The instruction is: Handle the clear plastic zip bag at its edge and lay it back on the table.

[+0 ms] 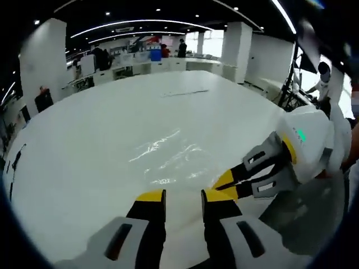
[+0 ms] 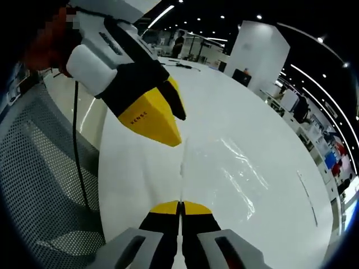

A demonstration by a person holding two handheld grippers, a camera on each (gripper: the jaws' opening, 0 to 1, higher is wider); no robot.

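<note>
The clear plastic zip bag lies mostly flat on the white table, showing as glossy wrinkles. In the left gripper view my left gripper stands open just above the bag's near edge, with bare table showing between its yellow tips. My right gripper comes in from the right, pinched on that edge. In the right gripper view my right gripper is shut on the bag, whose thin edge rises from between the jaws. The left gripper hangs just beyond, over the same edge.
A grey mesh chair and a black cable lie beside the table's near edge. A thin dark strip lies far across the table. White pillars, desks and people stand in the background.
</note>
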